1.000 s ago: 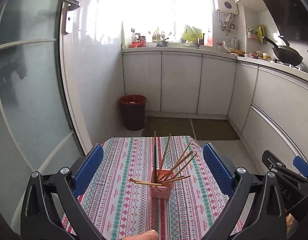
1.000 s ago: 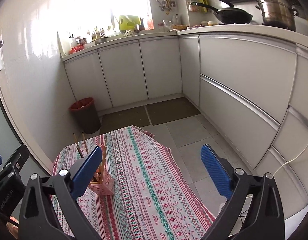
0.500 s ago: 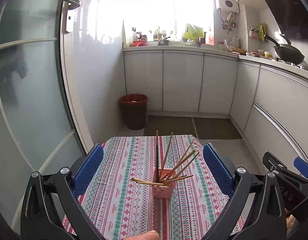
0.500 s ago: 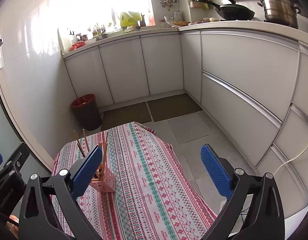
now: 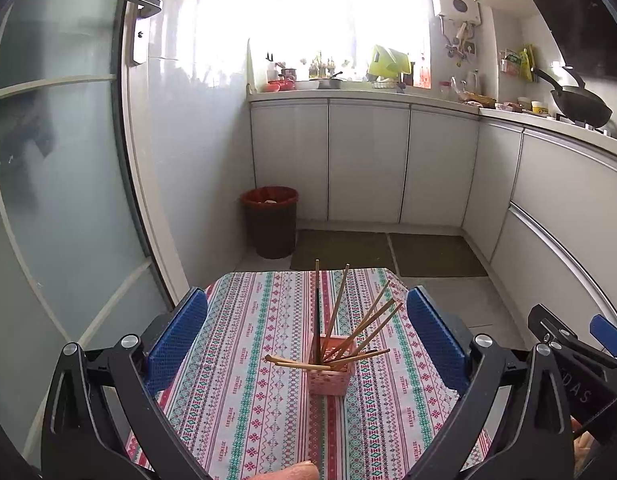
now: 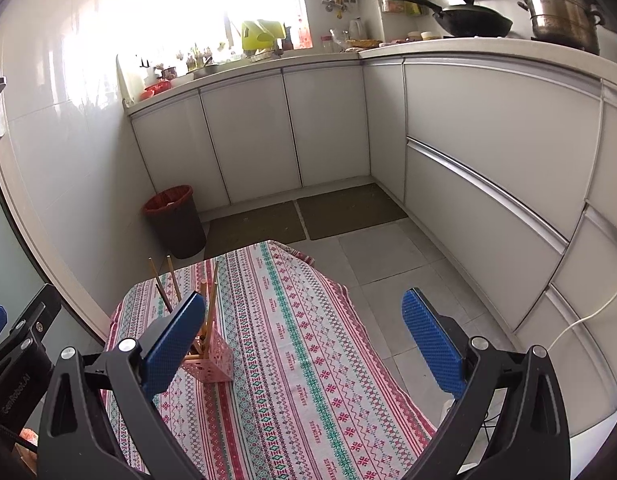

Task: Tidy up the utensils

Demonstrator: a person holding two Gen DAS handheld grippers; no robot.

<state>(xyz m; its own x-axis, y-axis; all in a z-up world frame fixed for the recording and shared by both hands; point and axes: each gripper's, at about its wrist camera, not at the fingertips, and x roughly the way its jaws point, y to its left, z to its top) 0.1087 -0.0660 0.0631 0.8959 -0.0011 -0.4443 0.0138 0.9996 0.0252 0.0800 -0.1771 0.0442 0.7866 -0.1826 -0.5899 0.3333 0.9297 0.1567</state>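
your pink slotted basket stands mid-tablecloth, wooden chopsticks fanning out, two lying across its rim. left gripper and right gripper both gape, empty. tablecloth lettering too small to read.

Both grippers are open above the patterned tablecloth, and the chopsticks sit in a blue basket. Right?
Not quite: the basket holding the chopsticks is pink, as the left wrist view shows. Both the left gripper and right gripper are open over the tablecloth.
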